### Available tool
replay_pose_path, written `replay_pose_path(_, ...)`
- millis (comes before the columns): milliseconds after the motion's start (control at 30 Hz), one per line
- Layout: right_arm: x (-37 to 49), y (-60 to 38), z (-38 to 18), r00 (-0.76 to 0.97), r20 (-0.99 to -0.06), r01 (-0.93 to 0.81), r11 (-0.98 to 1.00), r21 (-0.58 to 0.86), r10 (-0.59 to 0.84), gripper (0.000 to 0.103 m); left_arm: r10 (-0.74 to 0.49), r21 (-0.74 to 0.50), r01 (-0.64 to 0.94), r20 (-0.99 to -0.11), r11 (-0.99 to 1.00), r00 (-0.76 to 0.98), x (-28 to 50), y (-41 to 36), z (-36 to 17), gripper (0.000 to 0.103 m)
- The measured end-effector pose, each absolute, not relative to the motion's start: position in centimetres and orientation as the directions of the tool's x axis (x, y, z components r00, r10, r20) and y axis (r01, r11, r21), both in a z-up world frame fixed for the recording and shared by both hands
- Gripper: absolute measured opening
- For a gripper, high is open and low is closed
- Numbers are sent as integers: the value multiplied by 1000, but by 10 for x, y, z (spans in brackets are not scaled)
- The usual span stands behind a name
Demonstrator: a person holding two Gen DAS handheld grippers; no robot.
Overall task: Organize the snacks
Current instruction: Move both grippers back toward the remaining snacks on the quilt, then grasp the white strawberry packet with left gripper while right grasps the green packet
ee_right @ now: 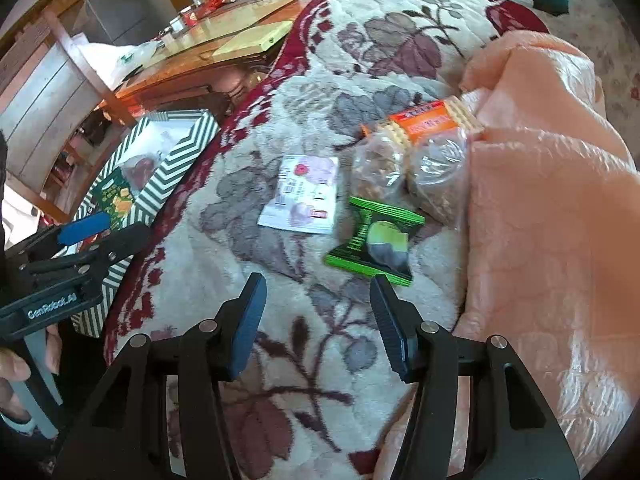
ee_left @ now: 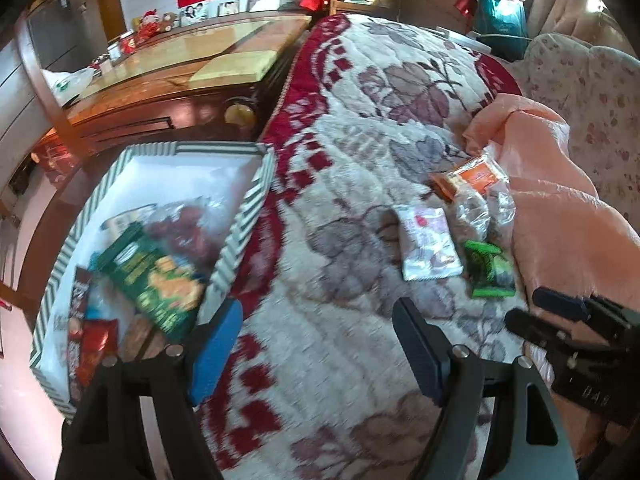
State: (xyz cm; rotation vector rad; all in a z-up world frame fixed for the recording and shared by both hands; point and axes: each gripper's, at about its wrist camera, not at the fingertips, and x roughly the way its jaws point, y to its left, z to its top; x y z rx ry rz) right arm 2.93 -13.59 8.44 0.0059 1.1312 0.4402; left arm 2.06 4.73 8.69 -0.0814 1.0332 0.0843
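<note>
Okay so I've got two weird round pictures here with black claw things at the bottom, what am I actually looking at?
Those claws are two handheld grippers: a person holds one in each hand, and each carries a wide-angle camera looking along its two fingers. One picture is from the left gripper, the other from the right gripper. Both stand open and hold nothing.

They hang over a flowered blanket with a peach-coloured cover bunched at its right. On the blanket lie loose snacks: a white packet, a green packet, two clear bags of brownish snacks and an orange packet of wafers. At the left is a striped box that already holds several snack packs, including a green one.
</note>
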Motion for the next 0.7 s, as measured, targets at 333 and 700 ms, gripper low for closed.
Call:
replay_pose_path(333, 41, -164, 66, 344, -879, -256, 933, 251, 331, 57, 1, -34, -68, -885, 997, 465, 61, 15, 70, 80)
replay_pose_path(700, 72, -158, 48, 338, -884, -204, 942, 267, 324, 62, -5, -41, -77, -908, 996, 418, 92, 6, 51, 80)
